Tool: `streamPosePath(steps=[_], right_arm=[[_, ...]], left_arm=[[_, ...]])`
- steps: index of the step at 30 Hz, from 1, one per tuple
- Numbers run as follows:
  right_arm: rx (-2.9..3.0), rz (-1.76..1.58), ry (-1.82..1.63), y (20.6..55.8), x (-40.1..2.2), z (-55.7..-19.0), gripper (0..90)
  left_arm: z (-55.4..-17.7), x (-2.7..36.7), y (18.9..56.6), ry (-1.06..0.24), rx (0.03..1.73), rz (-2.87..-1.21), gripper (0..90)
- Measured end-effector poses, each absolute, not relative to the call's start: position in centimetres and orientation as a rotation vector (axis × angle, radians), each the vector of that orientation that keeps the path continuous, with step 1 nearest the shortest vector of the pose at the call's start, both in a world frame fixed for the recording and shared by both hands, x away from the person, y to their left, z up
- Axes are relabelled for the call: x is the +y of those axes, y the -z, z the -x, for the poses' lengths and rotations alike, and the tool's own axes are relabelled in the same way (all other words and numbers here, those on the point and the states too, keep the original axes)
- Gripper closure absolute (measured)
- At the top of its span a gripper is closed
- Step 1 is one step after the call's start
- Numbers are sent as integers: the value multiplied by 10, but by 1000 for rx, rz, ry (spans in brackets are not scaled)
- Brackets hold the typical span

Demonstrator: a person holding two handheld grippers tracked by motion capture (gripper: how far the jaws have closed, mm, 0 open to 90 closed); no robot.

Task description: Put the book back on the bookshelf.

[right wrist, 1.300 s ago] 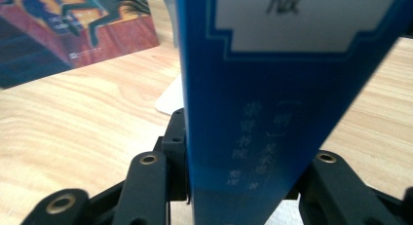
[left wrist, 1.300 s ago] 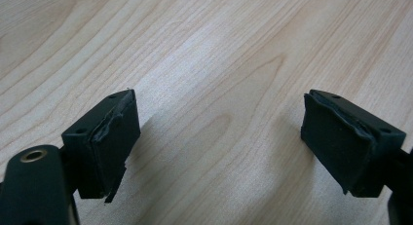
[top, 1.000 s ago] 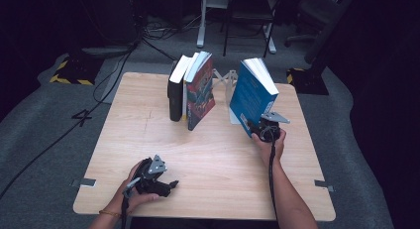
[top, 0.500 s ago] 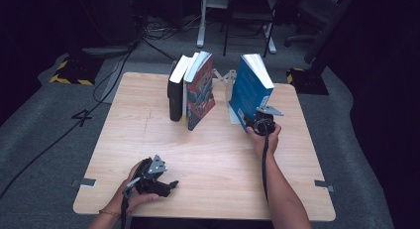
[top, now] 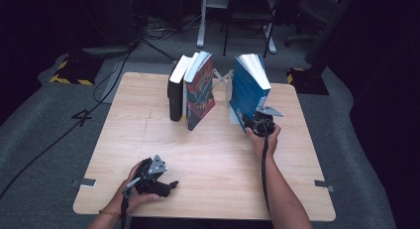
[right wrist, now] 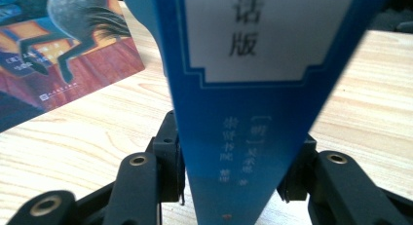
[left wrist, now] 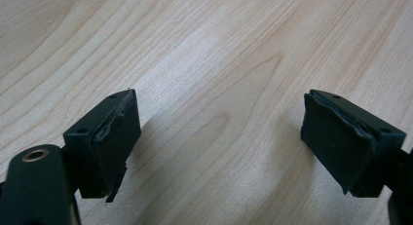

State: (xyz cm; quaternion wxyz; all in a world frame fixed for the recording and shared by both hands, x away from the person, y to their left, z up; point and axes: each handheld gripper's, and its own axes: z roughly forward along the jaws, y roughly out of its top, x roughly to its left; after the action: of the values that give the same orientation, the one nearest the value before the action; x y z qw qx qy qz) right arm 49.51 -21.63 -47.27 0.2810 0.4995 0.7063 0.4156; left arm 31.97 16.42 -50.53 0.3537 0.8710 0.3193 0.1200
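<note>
A thick blue book [top: 247, 92] stands tilted on the wooden table [top: 208, 149], and my right gripper [top: 252, 122] is shut on the bottom of its spine. In the right gripper view the blue spine [right wrist: 243, 137] is squeezed between both jaws. Left of it, a colourful book [top: 200, 92] leans against a black book [top: 175, 97]; its cover [right wrist: 53, 54] also shows in the right gripper view. My left gripper [top: 168, 185] rests near the table's front left edge, open, with bare wood between its pads [left wrist: 114, 137].
A white bookend or stand [top: 224, 79] sits between the two book groups. Cables and chair legs [top: 237, 21] lie on the dark floor behind the table. Bare tabletop stretches between the two grippers.
My right gripper has carried the blue book a little left and toward the back, standing it more upright. The left gripper has stayed still.
</note>
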Motion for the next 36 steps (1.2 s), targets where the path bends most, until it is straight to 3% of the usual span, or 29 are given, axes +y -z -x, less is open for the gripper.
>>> streamPosePath(steps=[19,36], right_arm=[[1939,-1203,-1100,446,-221,-489,534],[2054,-1113,-988,426,-224,-476,316]], left_arm=[[-320,164,505,-311,826,-2251,150],[-320,164,505,-312,829,-2252,149]])
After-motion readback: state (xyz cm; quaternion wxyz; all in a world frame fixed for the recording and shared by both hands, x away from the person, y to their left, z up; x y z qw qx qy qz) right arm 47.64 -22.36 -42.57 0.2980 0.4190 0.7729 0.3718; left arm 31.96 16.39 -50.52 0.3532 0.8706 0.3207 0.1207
